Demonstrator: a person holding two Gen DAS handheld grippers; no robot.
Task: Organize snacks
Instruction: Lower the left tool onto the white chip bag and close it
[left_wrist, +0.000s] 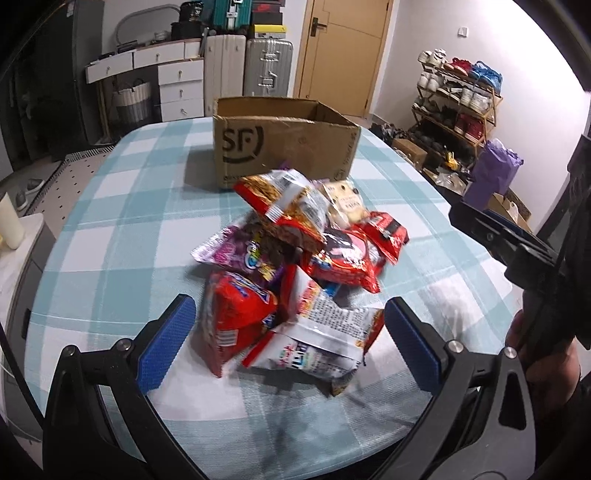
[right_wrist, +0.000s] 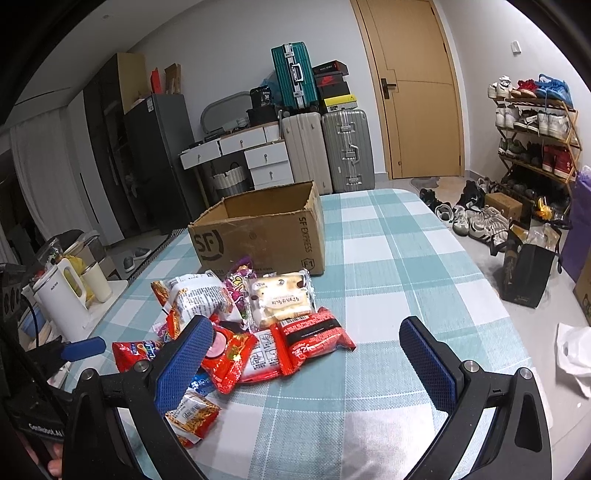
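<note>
A heap of snack packets (left_wrist: 295, 266) lies on the checked tablecloth (left_wrist: 122, 221), in front of an open, empty-looking cardboard box (left_wrist: 284, 147) marked SF. My left gripper (left_wrist: 291, 339) is open, its blue pads either side of the nearest packets: a red packet (left_wrist: 236, 321) and a white packet (left_wrist: 325, 339). My right gripper (right_wrist: 306, 358) is open above the cloth, just right of the heap (right_wrist: 251, 325); its left finger (right_wrist: 184, 365) overlaps the packets. The box also shows in the right wrist view (right_wrist: 258, 232), behind the heap. The right gripper appears at the right edge of the left wrist view (left_wrist: 506, 240).
The table's left edge borders a side counter with a white kettle (right_wrist: 62, 295) and cups. Right of the table stand a shoe rack (right_wrist: 535, 136), loose shoes and a black bag (right_wrist: 528, 269) on the floor. Suitcases (right_wrist: 347, 147) and white drawers stand at the back.
</note>
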